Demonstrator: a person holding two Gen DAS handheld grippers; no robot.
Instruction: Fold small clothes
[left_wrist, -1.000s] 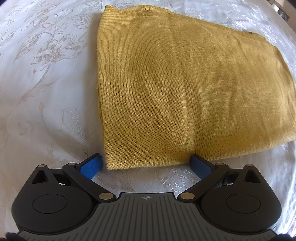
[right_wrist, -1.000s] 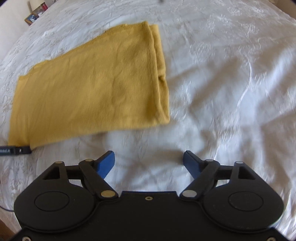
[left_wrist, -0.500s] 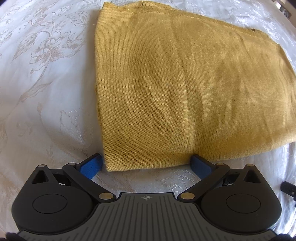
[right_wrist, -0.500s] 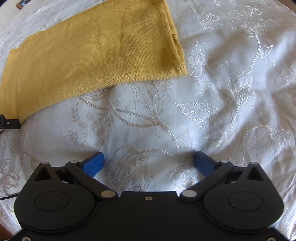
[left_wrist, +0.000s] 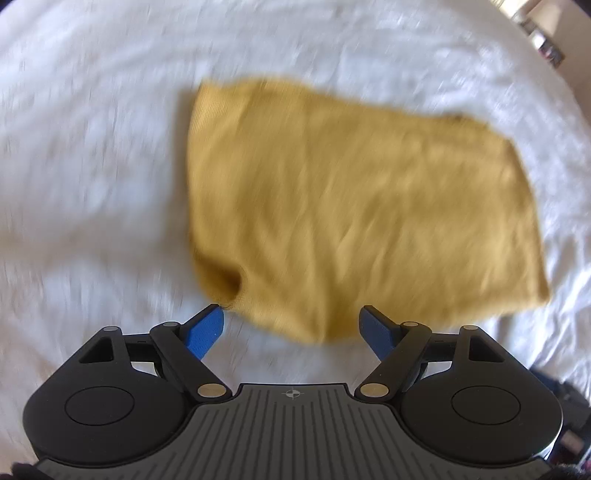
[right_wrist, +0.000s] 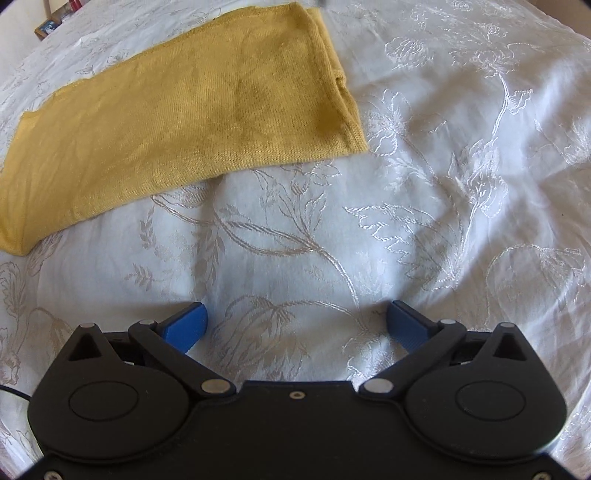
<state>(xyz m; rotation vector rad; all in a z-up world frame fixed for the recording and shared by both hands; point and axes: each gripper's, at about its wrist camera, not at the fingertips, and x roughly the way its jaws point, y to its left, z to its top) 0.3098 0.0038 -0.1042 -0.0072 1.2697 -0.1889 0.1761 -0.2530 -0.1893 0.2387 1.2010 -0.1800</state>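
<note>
Fingers of the left gripper (left_wrist: 293, 326) have just been narrowing around the near left corner of the mustard-yellow knitted garment (left_wrist: 354, 206), which seems puckered and slightly raised there, though blur hides whether the pads press it. To fold cleanly, close fully on both layers before carrying the corner over. Right gripper (right_wrist: 295, 321) fingers stand wide and empty above the white embroidered bedspread (right_wrist: 424, 184); the garment lies far left of them.
</note>
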